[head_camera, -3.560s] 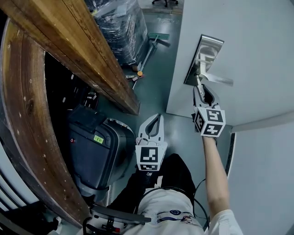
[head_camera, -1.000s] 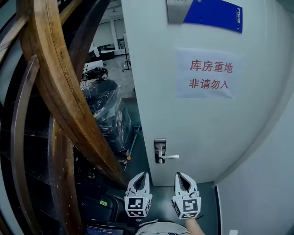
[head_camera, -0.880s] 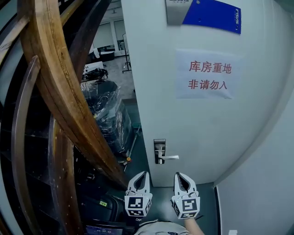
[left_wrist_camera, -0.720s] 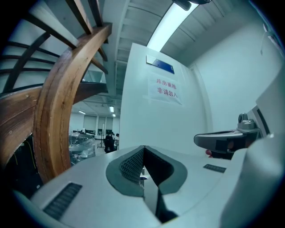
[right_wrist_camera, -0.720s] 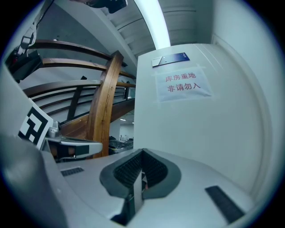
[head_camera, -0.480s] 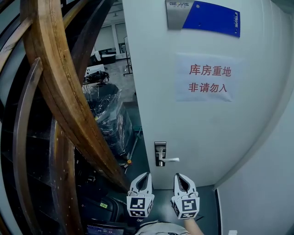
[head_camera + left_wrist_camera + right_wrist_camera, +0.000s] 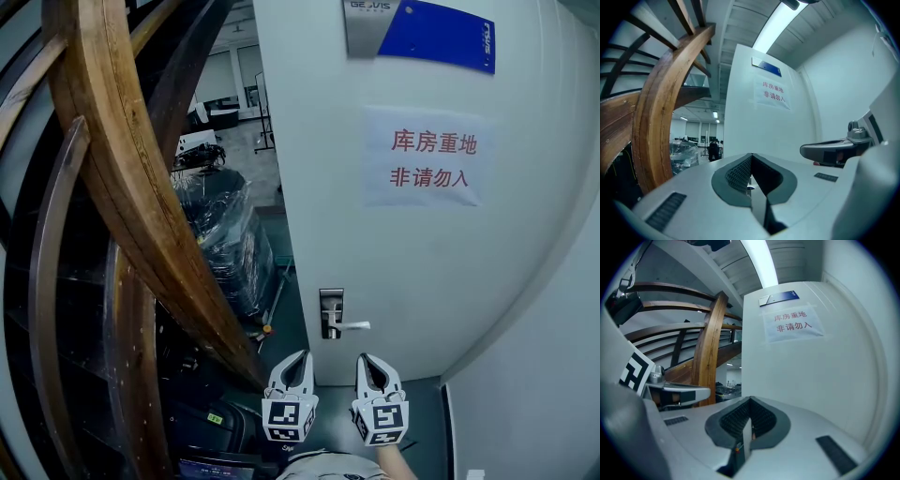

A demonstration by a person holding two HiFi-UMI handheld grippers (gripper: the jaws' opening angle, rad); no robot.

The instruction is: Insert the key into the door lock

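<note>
A large white door [image 7: 422, 281] fills the right and far part of the scene, standing ajar with a lit room visible past its left edge. To the left, thick curved wooden beams [image 7: 122, 187] sweep from the top down toward the near floor. Behind them, far left of the door edge, stands a bulky load wrapped in dark plastic film [image 7: 220, 239]. On the upper door is a paper sign [image 7: 427, 157] with two lines of red characters, and above it a blue and silver plate [image 7: 422, 33]. At the near edge of the head view, two white grippers point level toward the door, side by side and apart, each carrying a cube with black square markers. The left gripper [image 7: 302, 357] has its fingers [image 7: 738, 171] together at the tips with nothing between them. The right gripper [image 7: 365, 359] also has its fingers [image 7: 736, 418] pressed together, and no object can be made out in them. The door lock [image 7: 330, 302], a small metal plate, sits low on the door near its left edge, beyond the grippers and roughly between them, not touched by either. A lever handle [image 7: 349, 325] juts to the right from it. The key is too small to make out in any view.
</note>
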